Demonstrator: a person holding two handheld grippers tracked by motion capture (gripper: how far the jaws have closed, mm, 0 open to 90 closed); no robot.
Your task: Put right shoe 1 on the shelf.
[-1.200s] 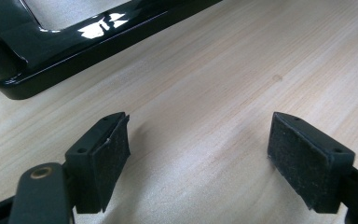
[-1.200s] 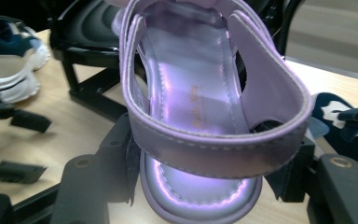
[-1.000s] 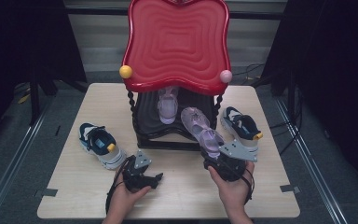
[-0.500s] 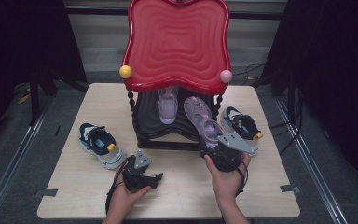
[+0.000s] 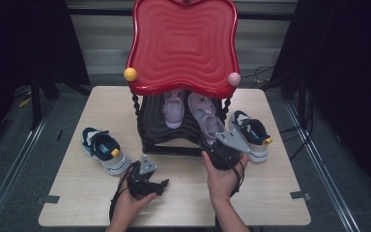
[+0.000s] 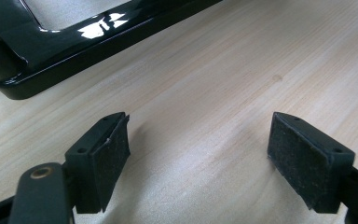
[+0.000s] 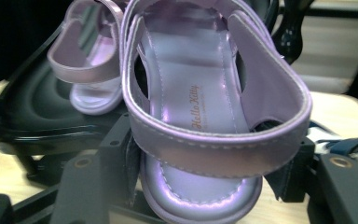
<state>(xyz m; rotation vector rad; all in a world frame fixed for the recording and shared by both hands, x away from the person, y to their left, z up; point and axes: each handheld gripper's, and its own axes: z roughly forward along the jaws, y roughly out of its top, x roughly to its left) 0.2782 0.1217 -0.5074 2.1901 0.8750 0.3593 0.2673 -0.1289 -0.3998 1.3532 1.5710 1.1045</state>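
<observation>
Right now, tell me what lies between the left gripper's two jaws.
Nothing but bare wooden table: the left gripper stands open over it in its own view, with the rack's glossy black base farther ahead.

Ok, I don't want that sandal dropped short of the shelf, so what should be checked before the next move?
1. Right hand-held gripper shut on the heel of the held sandal: ok.
2. Held sandal points toward the black lower shelf: ok.
3. Free space on the shelf beside the other sandal: ok, a gap shows to its right.
4. Held sandal clear of the red top: cannot tell.
5. Left hand-held gripper open above the table, out of the way: ok.
6. Blue sneaker by the right hand not in the path: ok.
</observation>
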